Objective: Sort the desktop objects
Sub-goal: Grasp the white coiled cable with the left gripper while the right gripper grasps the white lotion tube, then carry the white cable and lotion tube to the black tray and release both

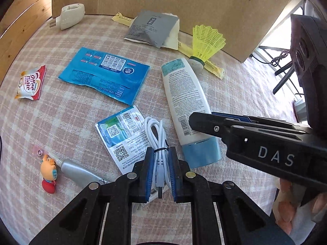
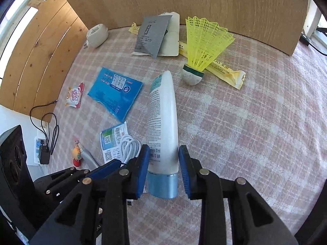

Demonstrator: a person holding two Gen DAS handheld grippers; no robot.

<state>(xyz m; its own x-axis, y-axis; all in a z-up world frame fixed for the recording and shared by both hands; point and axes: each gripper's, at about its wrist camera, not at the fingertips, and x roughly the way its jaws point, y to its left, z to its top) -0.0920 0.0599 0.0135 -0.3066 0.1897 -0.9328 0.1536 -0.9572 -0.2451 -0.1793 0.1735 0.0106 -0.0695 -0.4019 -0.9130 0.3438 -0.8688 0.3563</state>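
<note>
My left gripper (image 1: 160, 173) is shut on the coiled white USB cable (image 1: 157, 134), its blue pads pressing the bundle near the black tie. My right gripper (image 2: 162, 171) is shut on the white tube with a blue cap (image 2: 163, 122); its pads press the tube's lower end, just above the cap. In the left wrist view the right gripper's jaw lies across the tube (image 1: 184, 94) from the right. The cable also shows in the right wrist view (image 2: 129, 145), just left of the tube.
On the pink checked cloth (image 2: 255, 122) lie a blue wipes pack (image 1: 104, 73), a QR-code sachet (image 1: 118, 130), a Coffee-mate sachet (image 1: 29, 83), a cartoon keychain with silver tube (image 1: 61, 169), a yellow shuttlecock (image 1: 204, 42), a grey packet (image 1: 151, 26), and a white plug device (image 1: 71, 14). Cardboard walls stand behind.
</note>
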